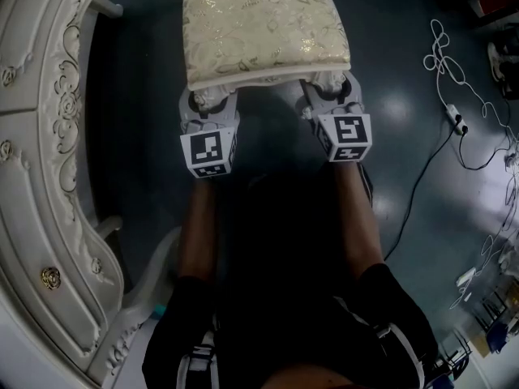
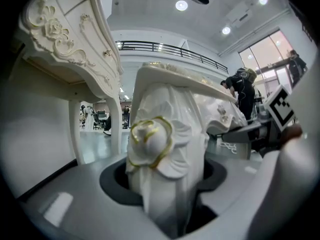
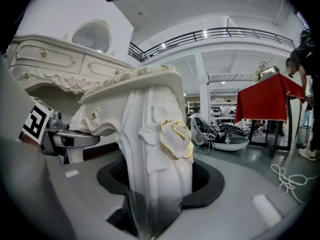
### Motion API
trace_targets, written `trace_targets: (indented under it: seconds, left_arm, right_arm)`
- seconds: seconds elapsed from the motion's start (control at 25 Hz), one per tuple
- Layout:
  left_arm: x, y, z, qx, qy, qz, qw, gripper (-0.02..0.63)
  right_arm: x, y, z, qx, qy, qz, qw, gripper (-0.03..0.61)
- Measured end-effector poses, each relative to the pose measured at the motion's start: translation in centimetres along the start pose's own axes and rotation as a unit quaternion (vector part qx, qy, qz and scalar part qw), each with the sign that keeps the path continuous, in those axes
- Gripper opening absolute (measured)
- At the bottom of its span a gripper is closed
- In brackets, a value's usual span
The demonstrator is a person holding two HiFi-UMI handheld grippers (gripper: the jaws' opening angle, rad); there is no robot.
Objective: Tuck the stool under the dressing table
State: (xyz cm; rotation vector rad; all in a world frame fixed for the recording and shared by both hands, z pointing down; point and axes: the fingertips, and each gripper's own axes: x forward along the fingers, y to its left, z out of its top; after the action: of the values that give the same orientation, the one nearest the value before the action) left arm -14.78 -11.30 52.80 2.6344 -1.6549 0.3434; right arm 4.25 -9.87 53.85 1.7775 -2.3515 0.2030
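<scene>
Head view looks steeply down on the stool (image 1: 263, 27), whose cream seat with a gold leaf pattern sits at the top centre over a dark glossy floor (image 1: 405, 112). The white carved dressing table (image 1: 40, 177) curves down the picture's left edge. A strip of floor lies between the two, so the stool stands beside the table and not under it. The left gripper (image 1: 208, 102) and the right gripper (image 1: 331, 92) reach in under the near edge of the seat, one at each near corner. Each carries a cube (image 1: 209, 152) with black-and-white square markers, which are coded patterns with no words or numbers to read. A white cable (image 1: 451, 96) loops over the floor at the right. In the left gripper view the jaws are closed on a white stool leg (image 2: 165, 184), with a gold-edged carved rose (image 2: 150, 139) just above the pads. A small pale mark (image 2: 231, 145) on the other gripper's body may be lettering, but it is too blurred to read. In the right gripper view the jaws likewise clamp the other near leg (image 3: 150, 184), which bears a matching rose (image 3: 176, 138). Behind it are a red-draped table (image 3: 267, 101) and an oval mirror (image 3: 92, 36) on the dressing table. No brand name or label can be read on the stool or the table.
</scene>
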Motion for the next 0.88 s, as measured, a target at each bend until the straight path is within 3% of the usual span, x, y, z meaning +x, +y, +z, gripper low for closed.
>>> trace_targets:
  seconds: [0.44,0.88]
  left_arm:
    - [-0.1,1.6,0.4,-0.005,0.001,0.02,0.9998,0.256]
    - [2.6,2.2,3.3,-0.005,0.011,0.025,0.9996,0.259]
  right_arm:
    - [1.1,0.7,1.4,-0.005,-0.016,0.007,1.0,0.258]
    - [3.3,-0.9,3.4,0.011,-0.001,0.014,1.0,0.258]
